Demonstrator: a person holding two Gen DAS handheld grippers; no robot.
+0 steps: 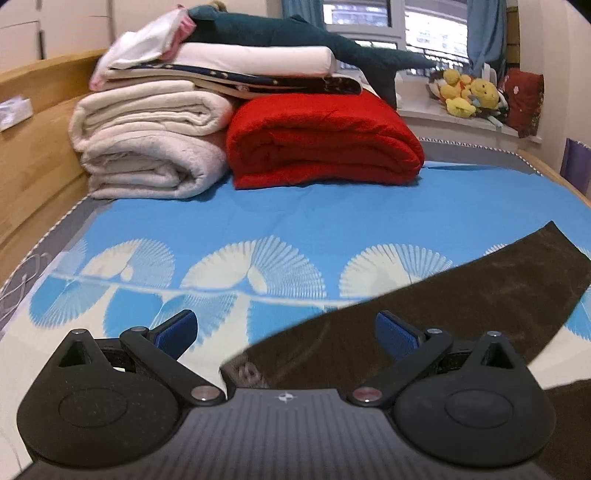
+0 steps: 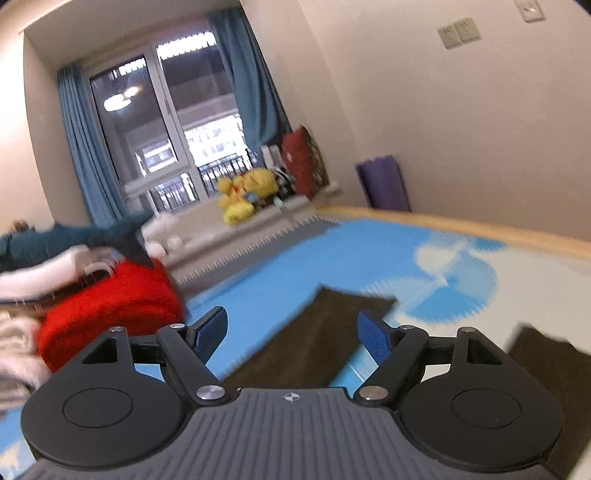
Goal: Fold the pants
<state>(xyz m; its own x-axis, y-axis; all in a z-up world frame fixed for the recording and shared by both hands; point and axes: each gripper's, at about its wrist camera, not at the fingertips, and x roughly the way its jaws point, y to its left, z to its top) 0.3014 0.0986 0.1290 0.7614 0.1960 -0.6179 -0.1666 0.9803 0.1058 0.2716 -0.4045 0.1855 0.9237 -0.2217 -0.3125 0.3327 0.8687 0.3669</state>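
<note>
Dark brown pants [image 1: 443, 314] lie flat on the blue and white bed sheet [image 1: 295, 221], one leg running toward the right edge of the left wrist view. My left gripper [image 1: 286, 332] hangs above the near end of that leg, jaws wide apart, blue pads [image 1: 177, 334] bare. In the right wrist view the pants [image 2: 317, 332] show as two dark legs, the second one [image 2: 546, 369] at the lower right. My right gripper [image 2: 291, 334] is open above the nearer leg, with nothing between its fingers. This view is blurred and tilted.
A folded red blanket [image 1: 321, 144], cream blankets [image 1: 147, 147] and a dark plush shark [image 1: 295, 33] are stacked at the far end of the bed. Wooden bed rails run along the left [image 1: 33, 158] and right [image 2: 461, 229]. Yellow plush toys [image 2: 247, 192] sit on the window ledge.
</note>
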